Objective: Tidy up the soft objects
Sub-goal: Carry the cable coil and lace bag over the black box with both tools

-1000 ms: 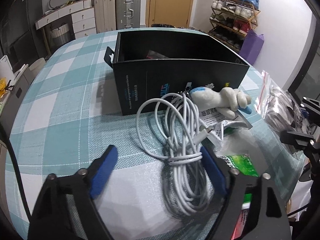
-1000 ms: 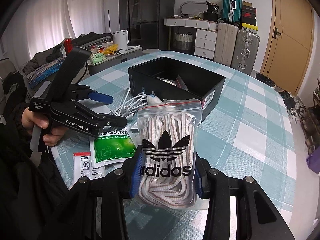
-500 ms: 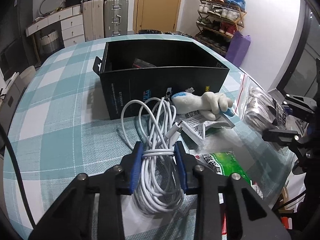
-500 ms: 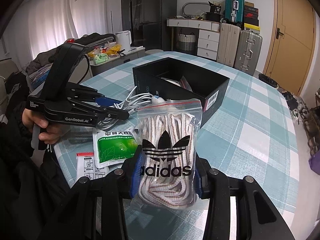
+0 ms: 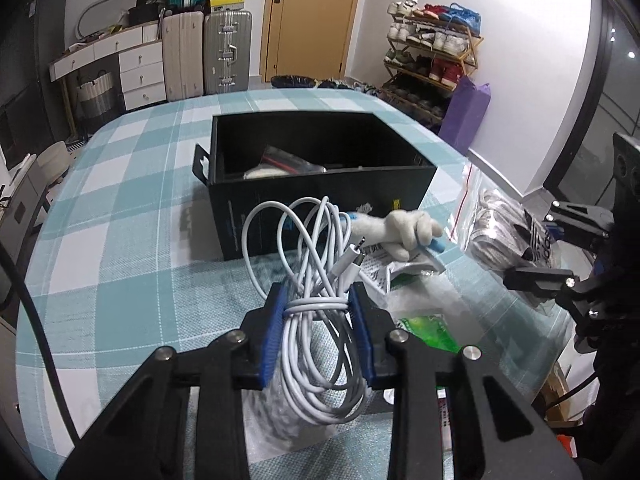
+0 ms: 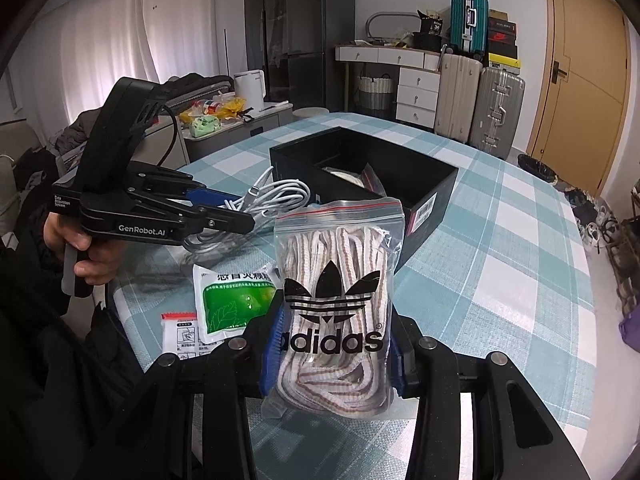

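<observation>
Black tool point(image 5: 316, 304) frames, blue pads point(image 5: 272, 336), silver screws, white "GenRobot.AI" lettering.

Plush toy point(image 5: 404, 228) before open box point(image 5: 320, 188)

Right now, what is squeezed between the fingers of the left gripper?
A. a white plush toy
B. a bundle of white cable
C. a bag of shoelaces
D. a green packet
B: the left gripper has its blue fingers pressed on the bundle of white cable, seen in the left wrist view.
</observation>
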A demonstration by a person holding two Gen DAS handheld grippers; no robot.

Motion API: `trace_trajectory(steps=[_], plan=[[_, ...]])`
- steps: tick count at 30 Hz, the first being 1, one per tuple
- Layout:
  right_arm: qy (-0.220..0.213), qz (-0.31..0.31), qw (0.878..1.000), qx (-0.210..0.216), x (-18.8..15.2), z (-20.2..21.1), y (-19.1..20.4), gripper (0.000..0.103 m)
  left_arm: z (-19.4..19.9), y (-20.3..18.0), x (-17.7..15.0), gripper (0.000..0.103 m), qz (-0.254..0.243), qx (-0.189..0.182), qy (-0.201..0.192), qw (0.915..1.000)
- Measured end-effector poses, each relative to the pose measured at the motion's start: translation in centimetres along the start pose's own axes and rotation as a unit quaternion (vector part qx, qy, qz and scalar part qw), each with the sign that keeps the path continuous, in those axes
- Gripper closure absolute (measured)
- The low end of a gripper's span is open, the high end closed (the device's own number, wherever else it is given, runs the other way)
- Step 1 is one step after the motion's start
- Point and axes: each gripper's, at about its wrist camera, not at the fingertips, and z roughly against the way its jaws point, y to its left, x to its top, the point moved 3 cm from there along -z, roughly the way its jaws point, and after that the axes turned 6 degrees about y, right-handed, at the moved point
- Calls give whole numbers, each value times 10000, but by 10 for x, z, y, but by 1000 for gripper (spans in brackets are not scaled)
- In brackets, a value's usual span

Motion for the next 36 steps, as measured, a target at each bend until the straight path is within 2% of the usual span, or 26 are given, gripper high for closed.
trace_trajectory(steps=[11, 16, 24, 36], plan=[[-90, -65, 9999, -14, 6, 4, 0, 60, 18, 2, 9, 73, 60, 48, -371, 9993], [-87, -170, 9998, -43, 12, 2, 1, 60, 23, 4, 15, 73, 76, 180, -481, 9986], [99, -377, 9990, -232, 31, -7, -5, 60, 29, 10, 29, 73, 78, 344, -624, 9974], [-103, -559, 9983, -144, 65, -2, -16, 60, 26, 19, 54, 73, 132, 397, -702, 9967]])
